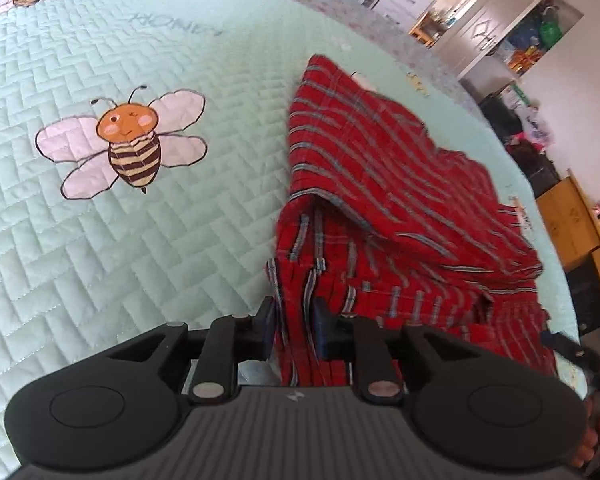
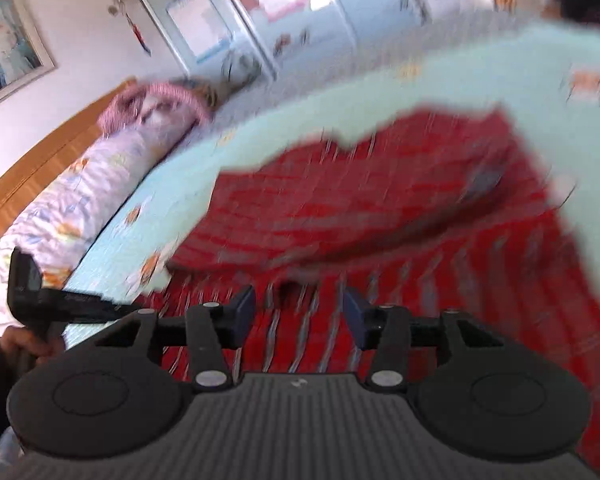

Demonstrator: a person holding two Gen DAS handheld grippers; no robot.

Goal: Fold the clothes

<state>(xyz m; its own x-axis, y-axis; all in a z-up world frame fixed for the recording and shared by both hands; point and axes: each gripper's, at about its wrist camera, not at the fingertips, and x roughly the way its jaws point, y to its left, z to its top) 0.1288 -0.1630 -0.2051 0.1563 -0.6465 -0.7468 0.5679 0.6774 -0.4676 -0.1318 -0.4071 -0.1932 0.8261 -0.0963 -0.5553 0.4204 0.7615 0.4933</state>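
The left tongs (image 1: 294, 330) were closed on a bunched edge of the red plaid garment (image 1: 384, 184), the cloth pinched between the two dark pads at the bottom centre of the left wrist view. From that pinch the garment rose and spread toward the upper right of the frame, one flap folded over the rest and its far corner lying on the bed. The bed was covered with a pale green quilt (image 1: 100, 260), and a stitched bee (image 1: 130, 142) sat on it in the left half of the frame, well apart from the cloth. Shelves and cupboards (image 1: 484, 20) stood in the upper right corner.

In the right wrist view, which was heavily blurred, the right tongs (image 2: 299, 314) stood wide, with nothing between the pads. The garment (image 2: 380, 208) filled the middle and right of that frame, lying just beyond and under the pads; whether they touched it, I could not tell. At the lower left of that view a hand (image 2: 28, 344) gripped the other tool's handle. A flowered pillow (image 2: 80, 192) lay along the wooden headboard (image 2: 40, 156) at the left, and a framed picture (image 2: 8, 44) hung on the wall in the upper left.
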